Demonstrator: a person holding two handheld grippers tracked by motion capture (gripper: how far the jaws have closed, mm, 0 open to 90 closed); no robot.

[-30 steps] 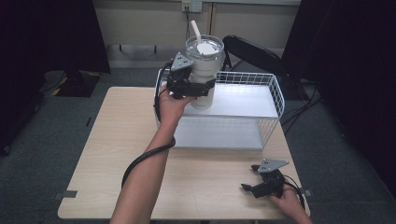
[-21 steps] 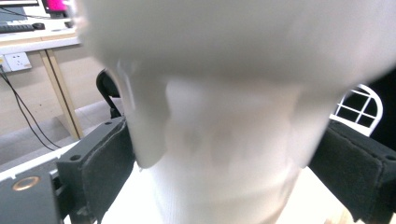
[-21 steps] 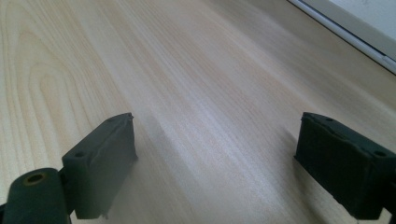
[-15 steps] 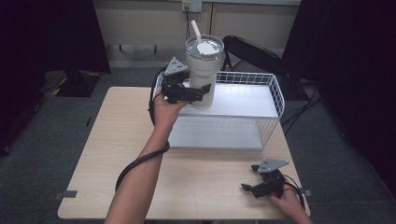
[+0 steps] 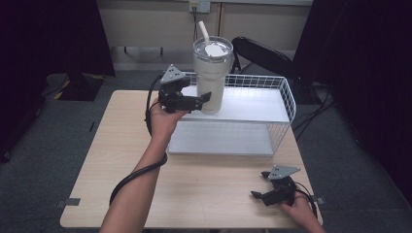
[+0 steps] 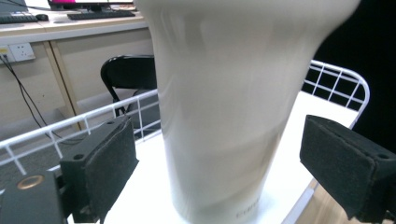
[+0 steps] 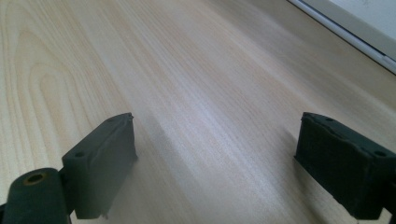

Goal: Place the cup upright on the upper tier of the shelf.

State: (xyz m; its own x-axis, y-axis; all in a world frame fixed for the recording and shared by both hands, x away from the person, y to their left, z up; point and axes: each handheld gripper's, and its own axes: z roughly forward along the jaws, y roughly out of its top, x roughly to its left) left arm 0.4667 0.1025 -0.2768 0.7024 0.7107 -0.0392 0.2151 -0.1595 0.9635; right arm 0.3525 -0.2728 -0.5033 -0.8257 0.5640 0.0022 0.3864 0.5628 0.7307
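A tall cream tumbler [image 5: 211, 77] with a lid and a straw stands upright on the white top shelf of a wire rack [image 5: 287, 97]. My left gripper [image 5: 203, 98] is at the tumbler's left side, low down, pointing at it. Its jaws have just been closing a little. In the left gripper view the tumbler [image 6: 233, 116] stands between the two pads [image 6: 109, 163], with a gap on each side, so the left gripper [image 6: 219, 163] is open. My right gripper [image 5: 257, 195] rests low over the table near the front right corner, open with nothing in it [image 7: 217, 158].
The wooden table [image 5: 121, 136] carries the rack at its back right. The rack's lower white shelf [image 5: 218, 141] juts toward me. A black chair [image 5: 262, 51] stands behind the rack. The left gripper's cable [image 5: 131, 177] hangs along the forearm.
My left hand has drawn back to the left, away from the tumbler, which stays upright on the shelf. The right gripper has not moved.
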